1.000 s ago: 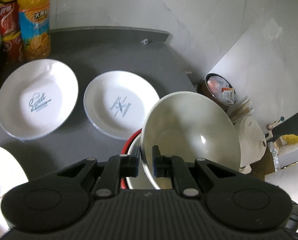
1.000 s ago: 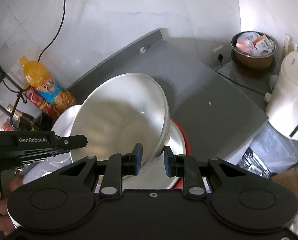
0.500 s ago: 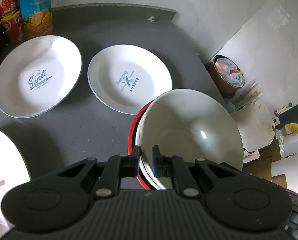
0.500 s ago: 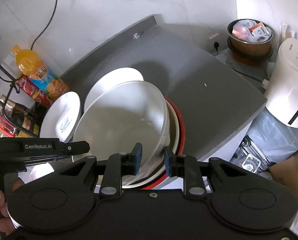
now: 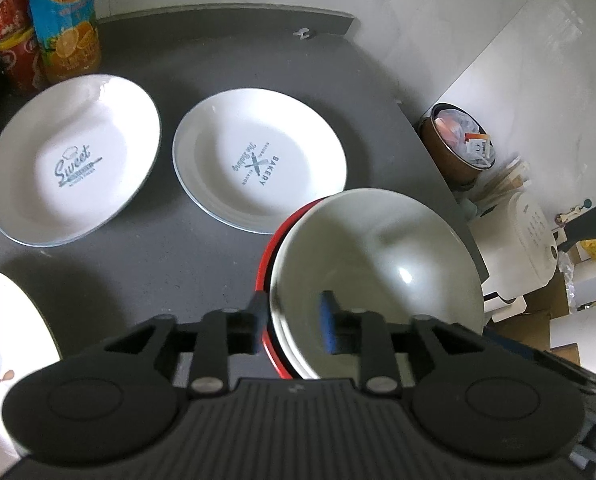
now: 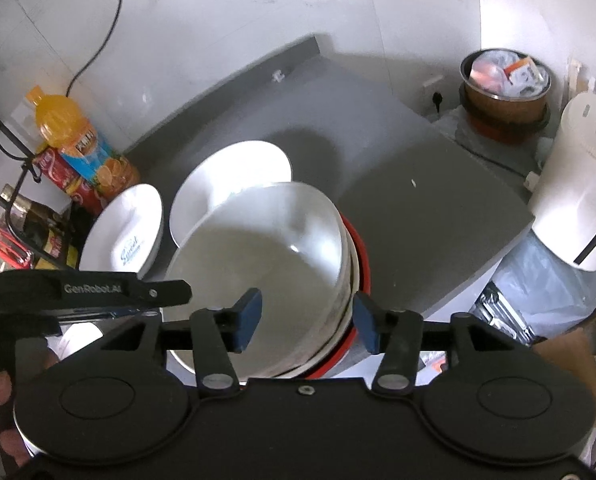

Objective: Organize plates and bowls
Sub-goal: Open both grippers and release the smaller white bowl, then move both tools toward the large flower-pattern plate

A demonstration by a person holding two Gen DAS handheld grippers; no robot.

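Sitting near the counter's (image 5: 201, 276) front right corner, the bowl stack is judged the main risk: a clip from either gripper on pull-back could shove it twd the edge. The white bowl (image 5: 374, 276) is nested in a second pale bowl w/ a red-rimmed bowl (image 5: 266, 256) at the bottom; a slight tilt is suggested in the right wrist view, so seating may not be full, though that can't be confirmed.

Left gripper (image 5: 293, 320): jaws apart, the bowl's near-left rim straddled, one finger outside by the red rim, the other over the bowl's inside. No contact w/ the rim can be made out.

Right gripper (image 6: 308, 320): jaws spread wide, the bowl's right rim between them, left finger over the interior, right finger outside just beside the stack. Nothing is clamped.

A 2nd risk is judged: fingers lifted at an angle could catch the rim and drag the top bowl out again.

Still loose on the counter: a "Sweet" plate (image 5: 71, 160), a "Bakery" plate (image 5: 259, 166) just behind the stack, and a third plate (image 5: 5, 344) at near left. An orange juice bottle (image 5: 63, 20) and red cans (image 5: 7, 24) are set at the back, well apart from the stack.
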